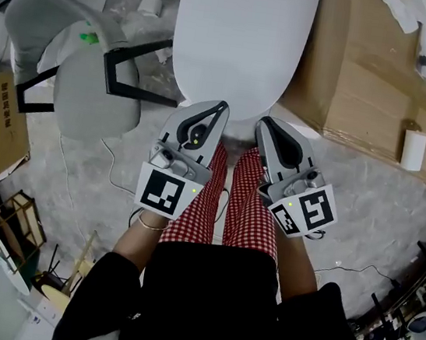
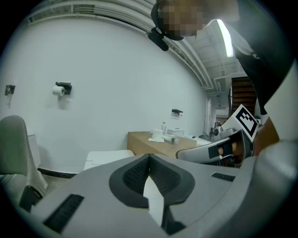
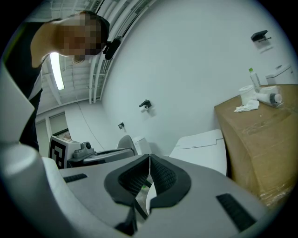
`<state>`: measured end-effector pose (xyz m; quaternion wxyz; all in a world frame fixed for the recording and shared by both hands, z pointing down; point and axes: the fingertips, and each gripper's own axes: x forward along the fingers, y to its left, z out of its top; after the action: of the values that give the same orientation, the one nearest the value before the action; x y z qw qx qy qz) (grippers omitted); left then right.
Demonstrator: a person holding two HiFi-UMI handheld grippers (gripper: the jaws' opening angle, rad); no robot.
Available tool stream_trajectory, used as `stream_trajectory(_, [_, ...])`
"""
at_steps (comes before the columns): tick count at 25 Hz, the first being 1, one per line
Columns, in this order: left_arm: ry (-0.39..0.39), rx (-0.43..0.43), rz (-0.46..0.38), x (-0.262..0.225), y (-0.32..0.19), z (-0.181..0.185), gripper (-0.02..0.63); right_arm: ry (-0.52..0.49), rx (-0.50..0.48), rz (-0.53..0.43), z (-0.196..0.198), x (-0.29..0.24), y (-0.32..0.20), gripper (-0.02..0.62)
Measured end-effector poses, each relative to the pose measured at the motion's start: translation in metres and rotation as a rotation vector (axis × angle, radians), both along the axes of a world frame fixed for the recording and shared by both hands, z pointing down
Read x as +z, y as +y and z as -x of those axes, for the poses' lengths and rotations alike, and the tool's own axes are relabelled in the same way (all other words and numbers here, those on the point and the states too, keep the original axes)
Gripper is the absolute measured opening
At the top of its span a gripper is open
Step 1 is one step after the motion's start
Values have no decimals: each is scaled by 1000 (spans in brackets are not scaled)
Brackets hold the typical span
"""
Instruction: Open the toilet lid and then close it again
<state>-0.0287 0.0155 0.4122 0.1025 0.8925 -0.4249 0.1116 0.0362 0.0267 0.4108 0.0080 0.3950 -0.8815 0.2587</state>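
The white toilet lid [image 1: 243,36] lies shut at the top centre of the head view. Both grippers hover side by side just short of its front edge, above a person's red checked trousers [image 1: 223,206]. My left gripper [image 1: 224,105] is shut, its jaw tips meeting with nothing between them. My right gripper [image 1: 261,122] is shut and empty too. In the left gripper view the closed left gripper [image 2: 149,156] points level toward the toilet [image 2: 108,158]. In the right gripper view the closed right gripper [image 3: 149,156] points toward the toilet [image 3: 200,146].
A large cardboard box [image 1: 376,70] with bottles and tissues on top stands right of the toilet, a paper roll [image 1: 413,150] beside it. Left of the toilet sits a grey chair [image 1: 93,70]. A roll holder [image 2: 61,89] hangs on the wall. Clutter lines the floor's lower corners.
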Motion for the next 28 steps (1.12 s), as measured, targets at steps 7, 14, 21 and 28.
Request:
stream_trajectory(7, [16, 5, 23, 17, 2, -3, 5, 14, -6, 6, 4, 14, -3, 21])
stream_trajectory(14, [15, 3, 50, 37, 5, -5, 4, 34, -15, 26, 5, 32, -4, 21])
stream_trajectory(21, [9, -2, 89, 58, 14, -4, 5, 33, -45, 34, 14, 42, -7, 21])
stream_trajectory(28, [34, -30, 125, 72, 18, -2, 5, 34, -79, 37, 26, 49, -8, 21])
